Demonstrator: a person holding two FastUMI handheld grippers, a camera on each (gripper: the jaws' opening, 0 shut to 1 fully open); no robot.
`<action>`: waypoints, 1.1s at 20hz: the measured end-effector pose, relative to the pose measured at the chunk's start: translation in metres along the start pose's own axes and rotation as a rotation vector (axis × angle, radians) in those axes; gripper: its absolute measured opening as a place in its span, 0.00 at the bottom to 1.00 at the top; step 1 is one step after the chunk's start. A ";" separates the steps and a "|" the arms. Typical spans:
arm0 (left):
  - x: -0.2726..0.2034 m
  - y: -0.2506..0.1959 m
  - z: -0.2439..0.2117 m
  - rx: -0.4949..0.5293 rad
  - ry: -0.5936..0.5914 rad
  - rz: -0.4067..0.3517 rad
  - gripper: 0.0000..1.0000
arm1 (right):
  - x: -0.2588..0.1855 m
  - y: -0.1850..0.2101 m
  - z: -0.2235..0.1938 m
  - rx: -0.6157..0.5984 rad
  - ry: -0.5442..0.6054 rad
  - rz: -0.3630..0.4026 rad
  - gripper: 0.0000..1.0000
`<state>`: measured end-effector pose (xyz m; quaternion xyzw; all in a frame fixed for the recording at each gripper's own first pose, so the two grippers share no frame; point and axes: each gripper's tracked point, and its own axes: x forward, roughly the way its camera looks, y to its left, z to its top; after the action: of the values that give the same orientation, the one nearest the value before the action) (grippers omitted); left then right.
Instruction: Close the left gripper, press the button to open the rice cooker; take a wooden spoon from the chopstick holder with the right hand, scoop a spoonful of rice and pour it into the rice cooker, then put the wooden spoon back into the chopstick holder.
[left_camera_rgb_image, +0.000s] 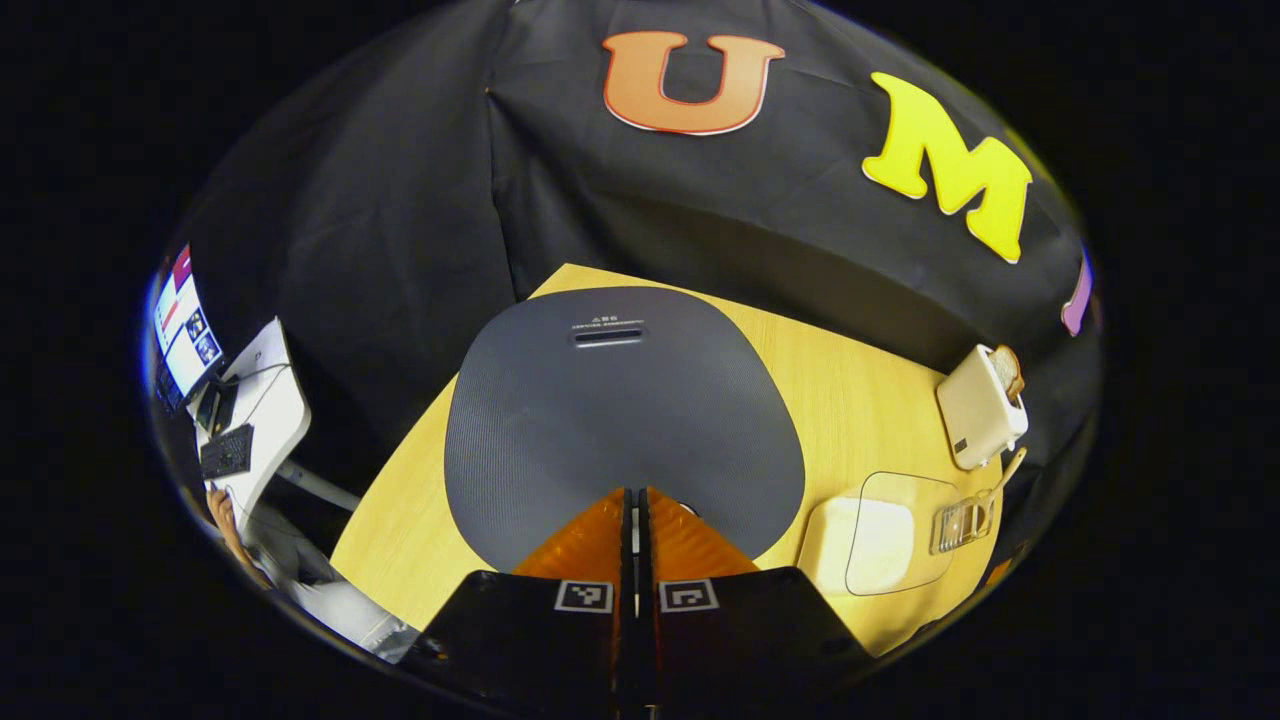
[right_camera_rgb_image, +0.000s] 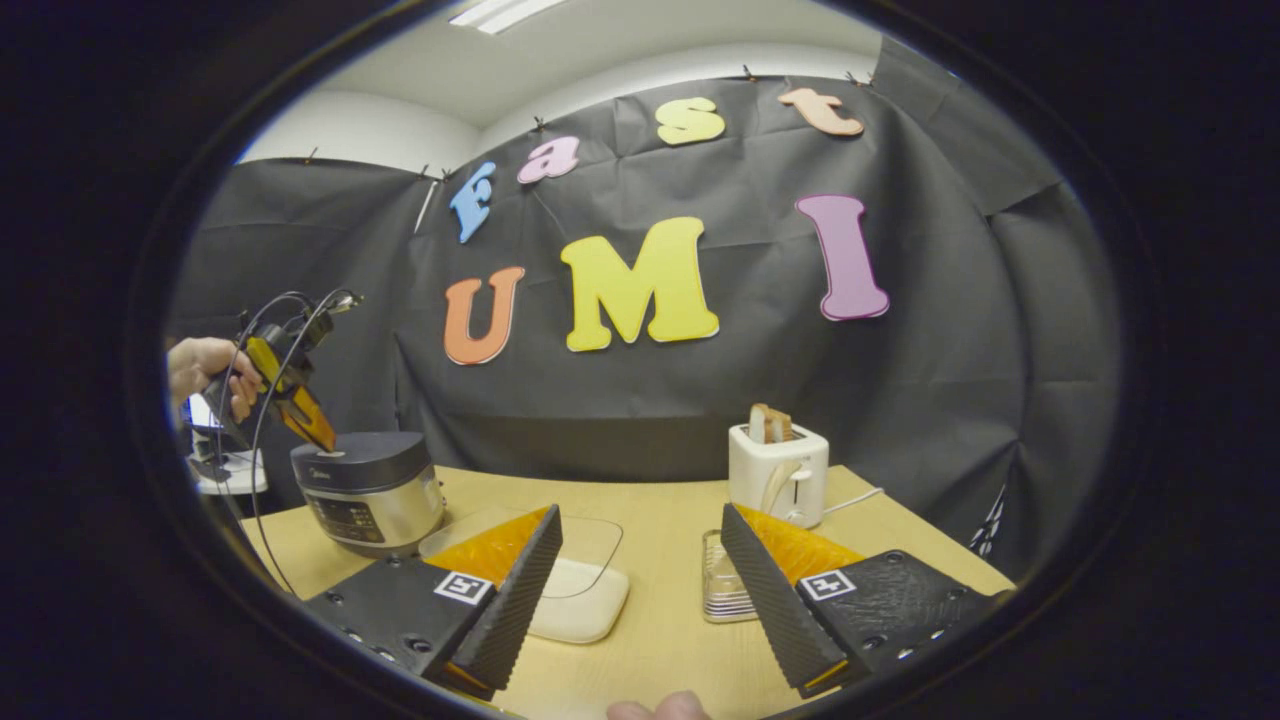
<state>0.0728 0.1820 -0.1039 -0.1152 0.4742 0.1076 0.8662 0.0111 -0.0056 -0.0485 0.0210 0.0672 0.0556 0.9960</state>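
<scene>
We hold the left gripper with its fingers pressed together, tip down on the front of the closed rice cooker lid, seemingly right at the button. Our right gripper hangs spread wide above the table, near the clear chopstick holder beside the toaster.

Recording booth: black cloth wall, wooden table.
</scene>
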 end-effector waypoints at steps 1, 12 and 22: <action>0.002 0.000 -0.002 -0.022 0.007 -0.004 0.03 | 0.002 -0.002 0.000 0.006 -0.004 -0.001 0.92; -0.024 -0.003 0.032 0.210 -0.222 0.133 0.12 | -0.003 -0.044 0.004 0.019 -0.026 -0.089 0.95; -0.104 -0.011 0.093 0.173 -0.651 0.056 0.95 | -0.001 -0.067 0.022 -0.006 -0.036 -0.151 0.95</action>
<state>0.0957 0.1918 0.0335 0.0124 0.1831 0.1219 0.9754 0.0201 -0.0728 -0.0303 0.0140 0.0506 -0.0199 0.9984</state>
